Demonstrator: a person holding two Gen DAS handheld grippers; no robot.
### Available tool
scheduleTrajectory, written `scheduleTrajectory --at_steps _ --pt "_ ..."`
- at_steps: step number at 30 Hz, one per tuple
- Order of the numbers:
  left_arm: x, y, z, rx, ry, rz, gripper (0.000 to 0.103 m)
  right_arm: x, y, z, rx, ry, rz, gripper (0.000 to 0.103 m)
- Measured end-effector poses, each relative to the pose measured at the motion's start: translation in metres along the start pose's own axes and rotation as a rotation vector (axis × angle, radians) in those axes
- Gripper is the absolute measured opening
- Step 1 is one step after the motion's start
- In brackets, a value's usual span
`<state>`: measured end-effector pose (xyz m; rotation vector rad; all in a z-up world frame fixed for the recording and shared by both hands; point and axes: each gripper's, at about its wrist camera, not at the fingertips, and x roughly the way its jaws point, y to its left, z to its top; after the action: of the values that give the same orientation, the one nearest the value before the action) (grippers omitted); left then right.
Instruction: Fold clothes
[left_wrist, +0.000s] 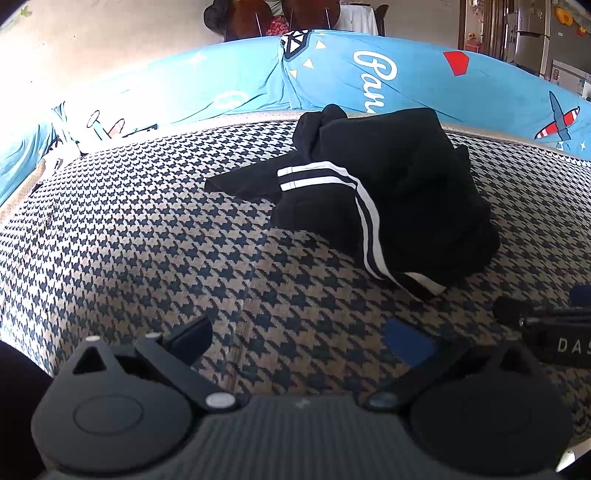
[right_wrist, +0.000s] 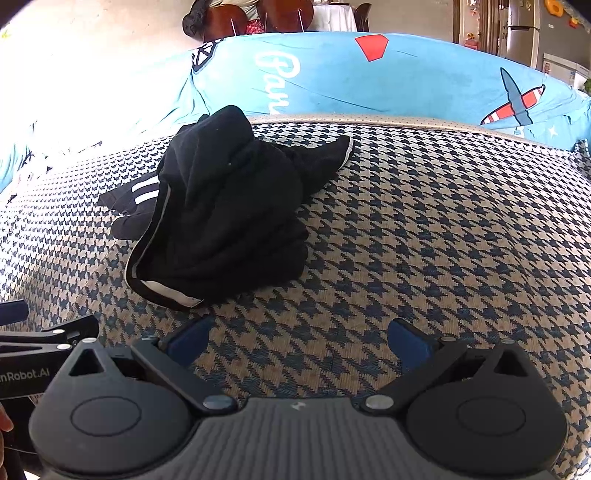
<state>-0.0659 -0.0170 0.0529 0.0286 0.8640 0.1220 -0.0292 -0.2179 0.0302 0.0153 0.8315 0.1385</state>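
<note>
Left tool and right tool both spread wide, empty.

Black garment with white side stripes lies crumpled on houndstooth cover.

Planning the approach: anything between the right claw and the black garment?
Nothing: only bare houndstooth cover separates the open right claw from the crumpled black garment, per the right wrist view.
</note>
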Motion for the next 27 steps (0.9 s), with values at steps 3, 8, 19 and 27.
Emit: scheduleTrajectory --at_steps 3,8,19,27 --pt "-0.0001 0.0004 -0.0001 -0.001 0.000 0.001 0.103 0.0007 0.0003 -0.0002 -0.001 0.001 0.000 0.103" --pt "-0.0005 0.0005 0.0002 -0.002 0.000 0.001 0.103 0.0006 0.0003 -0.0001 -0.001 0.002 0.000 0.103" --pt "0.0000 0.0002 0.0006 -0.004 0.001 0.002 0.103 0.0013 0.0013 -0.0006 -0.006 0.004 0.001 0.103" --pt "0.0008 -0.0004 0.0006 -0.004 0.000 0.003 0.103 0.0013 0.0021 -0.0006 -0.010 0.006 0.002 0.103"
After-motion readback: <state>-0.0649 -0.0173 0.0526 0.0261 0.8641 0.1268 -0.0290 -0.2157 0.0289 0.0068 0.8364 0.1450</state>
